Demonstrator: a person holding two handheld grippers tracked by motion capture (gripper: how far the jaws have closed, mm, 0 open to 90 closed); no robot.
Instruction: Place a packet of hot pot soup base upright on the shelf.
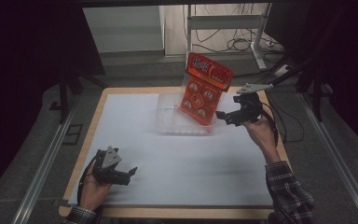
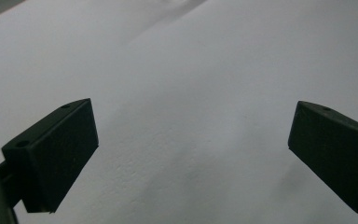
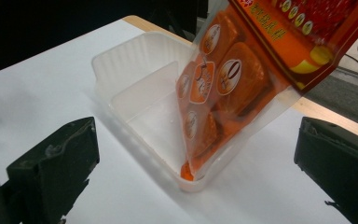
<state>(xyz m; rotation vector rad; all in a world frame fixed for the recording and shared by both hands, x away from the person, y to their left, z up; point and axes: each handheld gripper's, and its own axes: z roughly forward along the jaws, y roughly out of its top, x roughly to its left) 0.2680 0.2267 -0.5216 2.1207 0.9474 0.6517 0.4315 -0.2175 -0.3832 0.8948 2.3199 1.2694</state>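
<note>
An orange snack bag (image 1: 204, 88) with several wrapped pieces inside stands tilted in a clear plastic container (image 1: 168, 127) at the table's far middle. Its lower corner rests in the container's right end and its red top leans up and away. In the right gripper view the bag (image 3: 233, 79) rises out of the container (image 3: 135, 70), a short way ahead of my jaws. My right gripper (image 1: 221, 115) (image 3: 196, 135) is open just right of the container, touching nothing. Near the table's front left, my left gripper (image 1: 133, 171) (image 2: 191, 149) is open over bare paper.
White paper (image 1: 177, 163) covers most of the wooden table (image 1: 98, 107). Behind the table a metal stand (image 1: 223, 23) and loose cables (image 1: 242, 44) sit on the floor. Dark drapes hang at both sides.
</note>
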